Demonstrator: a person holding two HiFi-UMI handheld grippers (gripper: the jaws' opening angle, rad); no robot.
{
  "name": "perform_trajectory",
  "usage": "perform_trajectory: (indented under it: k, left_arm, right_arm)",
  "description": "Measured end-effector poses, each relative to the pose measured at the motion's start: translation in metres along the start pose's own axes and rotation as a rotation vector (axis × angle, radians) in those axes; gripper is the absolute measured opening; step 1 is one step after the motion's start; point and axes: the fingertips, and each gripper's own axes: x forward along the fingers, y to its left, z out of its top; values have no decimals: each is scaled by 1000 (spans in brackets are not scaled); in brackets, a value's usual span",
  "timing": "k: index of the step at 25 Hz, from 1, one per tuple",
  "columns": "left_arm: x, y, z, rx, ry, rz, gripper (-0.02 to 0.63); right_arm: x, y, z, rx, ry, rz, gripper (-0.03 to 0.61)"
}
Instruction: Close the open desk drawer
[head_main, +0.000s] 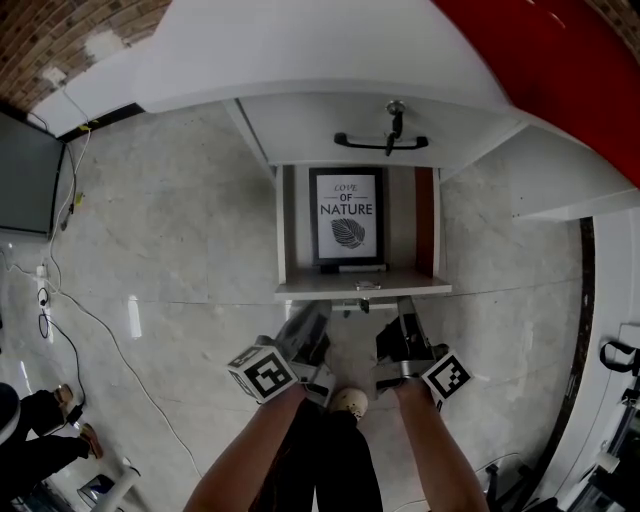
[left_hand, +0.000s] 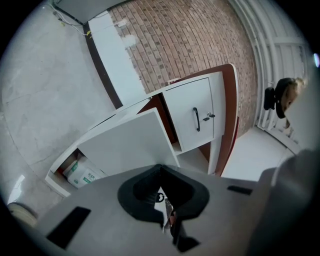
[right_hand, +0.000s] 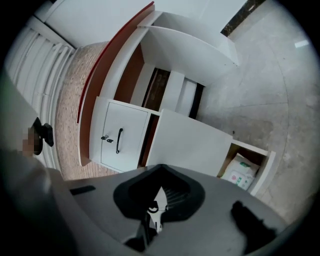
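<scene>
In the head view the open white drawer (head_main: 300, 290) juts toward me with a framed "Love of Nature" print (head_main: 347, 217) lying inside. A small key (head_main: 360, 305) hangs at the middle of its front panel. My left gripper (head_main: 316, 320) and right gripper (head_main: 400, 322) sit just below that front panel, one on each side of the key. In the left gripper view the left gripper (left_hand: 161, 172) is shut, nose toward the white panel (left_hand: 125, 145). In the right gripper view the right gripper (right_hand: 161, 171) is likewise shut before the panel (right_hand: 190, 142).
Above the drawer is a white front with a black handle (head_main: 380, 142) and a key (head_main: 396, 108). A white packet (left_hand: 82, 172) lies in an open compartment beside the panel. Cables (head_main: 60, 300) trail on the marble floor at left, near a dark screen (head_main: 25, 175).
</scene>
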Motion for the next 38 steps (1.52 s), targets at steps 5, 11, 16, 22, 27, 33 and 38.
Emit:
perform_trajectory:
  k: [5, 11, 16, 22, 27, 33, 38]
  left_arm:
    - [3, -10, 11, -1, -9, 11, 9]
    - [8, -23, 21, 6, -19, 1, 9]
    - [12, -23, 31, 2, -37, 27, 9]
    - [20, -23, 36, -10, -40, 32, 9]
    - [34, -23, 43, -18, -44, 29, 9]
    - [43, -26, 48, -19, -32, 34, 9]
    - [51, -23, 56, -26, -47, 52, 9]
  right_arm:
    - [6, 12, 4, -4, 15, 1, 6]
    - [13, 27, 14, -17, 1, 26, 6]
    - [20, 32, 13, -42, 28, 7, 6]
    - [28, 32, 18, -74, 18, -11, 6]
    - [42, 31, 28, -62, -6, -32, 6]
    - [50, 32, 36, -44, -31, -39, 6]
    - [61, 33, 41, -59, -22, -42, 6]
